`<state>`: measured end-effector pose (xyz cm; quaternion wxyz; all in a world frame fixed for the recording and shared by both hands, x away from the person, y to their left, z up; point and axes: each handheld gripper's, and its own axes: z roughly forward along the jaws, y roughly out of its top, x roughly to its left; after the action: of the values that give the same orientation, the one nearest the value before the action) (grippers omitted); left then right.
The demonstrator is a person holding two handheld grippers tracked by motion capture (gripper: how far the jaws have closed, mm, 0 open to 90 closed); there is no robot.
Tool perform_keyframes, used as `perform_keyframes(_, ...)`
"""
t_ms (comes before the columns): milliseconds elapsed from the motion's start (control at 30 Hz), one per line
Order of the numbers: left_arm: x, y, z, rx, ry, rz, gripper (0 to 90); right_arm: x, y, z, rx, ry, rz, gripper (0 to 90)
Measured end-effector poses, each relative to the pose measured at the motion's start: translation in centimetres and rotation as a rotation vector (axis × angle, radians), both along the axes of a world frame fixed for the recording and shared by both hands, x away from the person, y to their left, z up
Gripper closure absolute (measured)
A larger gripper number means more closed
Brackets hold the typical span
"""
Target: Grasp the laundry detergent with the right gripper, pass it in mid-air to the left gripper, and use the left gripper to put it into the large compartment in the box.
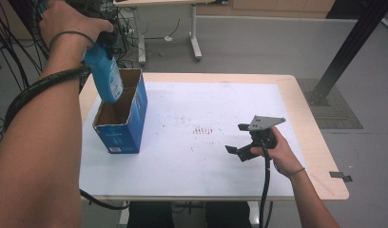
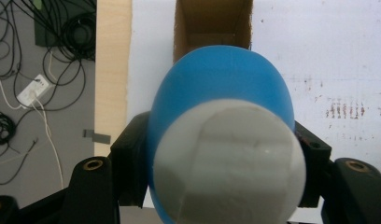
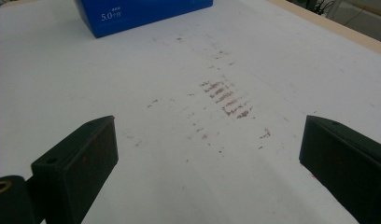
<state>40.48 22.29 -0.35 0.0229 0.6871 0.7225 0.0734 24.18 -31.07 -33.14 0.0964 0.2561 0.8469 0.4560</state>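
Clamping blue bottle (image 1: 106, 76) in left hand-held gripper (image 1: 94, 28), bottle hanging into open box (image 1: 121, 124) below

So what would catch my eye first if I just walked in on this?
Probably the blue bottle, gripped by the left gripper and hanging bottom-first over the open blue box at the table's left. The right gripper rests near the table's front right, jaws wide apart with nothing between them, beside reddish smudges on the white sheet.

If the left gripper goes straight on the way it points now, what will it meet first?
Probably the open blue box. The left gripper, shut on the blue bottle, points down at the box's opening, so the bottle's lower end would likely enter first; depth is unclear.
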Motion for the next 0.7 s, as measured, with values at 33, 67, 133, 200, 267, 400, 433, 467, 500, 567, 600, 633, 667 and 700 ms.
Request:
perform_keyframes(33,-0.1,0.1,-0.2,-0.002,-0.007,0.000,37.2,0.0,0.0,0.0,-0.002,0.001,-0.001,4.4)
perform_keyframes(67,-0.1,0.1,-0.3,-0.001,-0.007,0.003,37.2,0.0,0.0,-0.1,-0.004,0.002,-0.001,4.4)
perform_keyframes(133,0.0,0.0,-0.7,0.008,-0.001,-0.003,37.2,-0.1,0.1,-0.2,-0.005,0.006,-0.005,4.4)
perform_keyframes(200,0.2,-0.2,-1.3,0.012,0.009,-0.001,37.2,-0.1,0.1,-0.2,-0.007,0.008,-0.004,4.4)
perform_keyframes(267,0.2,-0.1,-1.7,0.010,0.010,0.004,37.2,-0.1,0.1,-0.1,-0.013,0.010,-0.004,4.4)
perform_keyframes(400,0.4,0.4,-2.6,-0.007,0.026,0.005,37.3,-0.2,0.2,0.0,-0.015,0.010,-0.007,4.4)
perform_keyframes(433,0.4,0.6,-2.9,-0.010,0.022,0.003,37.3,-0.2,0.2,0.0,-0.016,0.010,-0.008,4.4)
perform_keyframes(467,0.4,0.6,-3.0,-0.011,0.023,0.004,37.3,-0.2,0.2,0.0,-0.015,0.010,-0.007,4.4)
perform_keyframes(500,0.5,0.8,-3.3,-0.017,0.029,0.003,37.3,-0.2,0.2,0.0,-0.016,0.012,-0.007,4.5)
perform_keyframes(567,0.4,0.9,-3.6,-0.023,0.023,0.008,37.4,-0.2,0.2,0.0,-0.018,0.013,-0.010,4.6)
perform_keyframes(600,0.6,0.9,-3.8,-0.021,0.034,0.007,37.3,-0.2,0.2,-0.1,-0.018,0.014,-0.010,4.6)
perform_keyframes(633,0.7,0.8,-4.0,-0.019,0.040,0.000,37.3,-0.2,0.2,-0.1,-0.019,0.015,-0.011,4.6)
perform_keyframes(667,0.7,0.8,-4.2,-0.019,0.037,0.003,37.3,-0.2,0.2,-0.1,-0.019,0.014,-0.011,4.5)
perform_keyframes(700,0.7,0.7,-4.3,-0.014,0.038,0.005,37.3,-0.3,0.2,-0.1,-0.020,0.014,-0.012,4.6)
